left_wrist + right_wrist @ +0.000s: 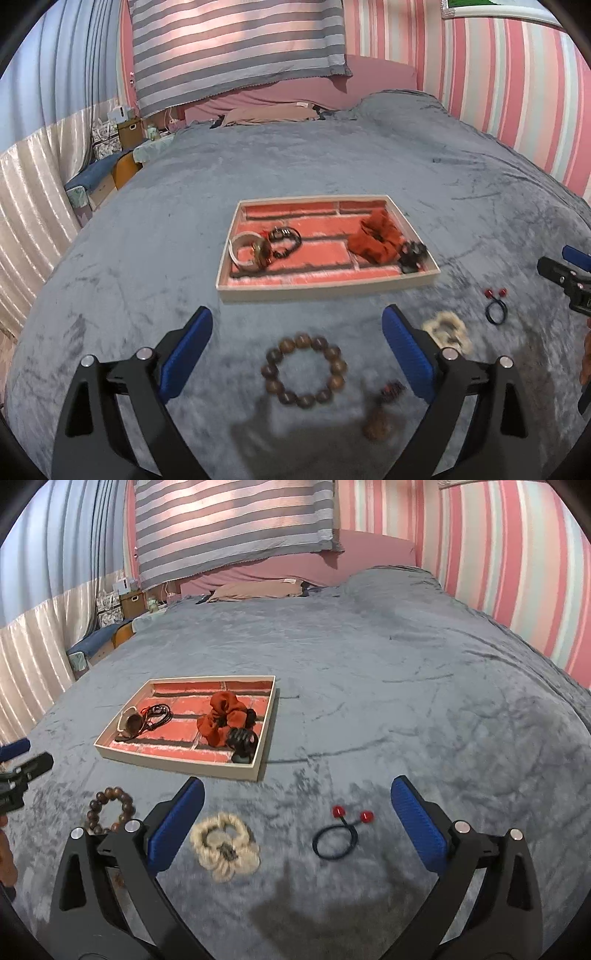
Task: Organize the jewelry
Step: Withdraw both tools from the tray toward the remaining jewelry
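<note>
Tray [325,286]: centre of the left view, on the grey bedspread [369,173]; already holding a pale bangle [242,251], a dark beaded bracelet [285,242], a rust scrunchie [375,238] and a black claw clip [412,254].
Left to sort: wooden bead bracelet [304,370] and a blurred brown trinket [378,413] at lower centre; cream scrunchie [224,843] and red-bobbled hair tie [338,836] low in the right view.
Left gripper [297,350]: jaws wide, empty, above the bead bracelet.
Right gripper [297,821]: jaws wide, nothing held.
In the way: nothing that I can see; the pillow [269,112] lies far off.
</note>
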Demonstrator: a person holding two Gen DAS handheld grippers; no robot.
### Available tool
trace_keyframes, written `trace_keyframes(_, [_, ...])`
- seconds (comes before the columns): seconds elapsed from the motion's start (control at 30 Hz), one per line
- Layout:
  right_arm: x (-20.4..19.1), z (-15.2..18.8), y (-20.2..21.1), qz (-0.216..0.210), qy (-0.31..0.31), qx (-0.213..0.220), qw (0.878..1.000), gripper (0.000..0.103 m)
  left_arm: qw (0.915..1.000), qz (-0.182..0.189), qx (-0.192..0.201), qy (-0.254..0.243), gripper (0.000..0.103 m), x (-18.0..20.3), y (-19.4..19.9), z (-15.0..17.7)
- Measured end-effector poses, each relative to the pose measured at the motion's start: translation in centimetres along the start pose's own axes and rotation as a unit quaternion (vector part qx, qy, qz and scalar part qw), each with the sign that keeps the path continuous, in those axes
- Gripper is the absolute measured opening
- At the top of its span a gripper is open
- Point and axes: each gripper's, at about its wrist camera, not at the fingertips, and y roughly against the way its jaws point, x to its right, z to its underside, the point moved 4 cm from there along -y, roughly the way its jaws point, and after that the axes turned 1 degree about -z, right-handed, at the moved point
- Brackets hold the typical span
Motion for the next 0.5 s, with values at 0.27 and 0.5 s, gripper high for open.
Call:
trace_keyframes(0.27, [2.2, 3.9, 1.0, 0.008, -0.005, -0.012, 1.000, 0.098, 0.9998, -0.016, -0.009, 0.010, 0.091, 2.3, 2.0, 2.8])
trace_keyframes(0.5, [3.5, 5.0, -0.2, 0.013, 0.002, -0.018, 1.000, 0.098, 0.9997, -0.004, -0.021, 0.006, 0.091, 5.0, 2.9, 3.1])
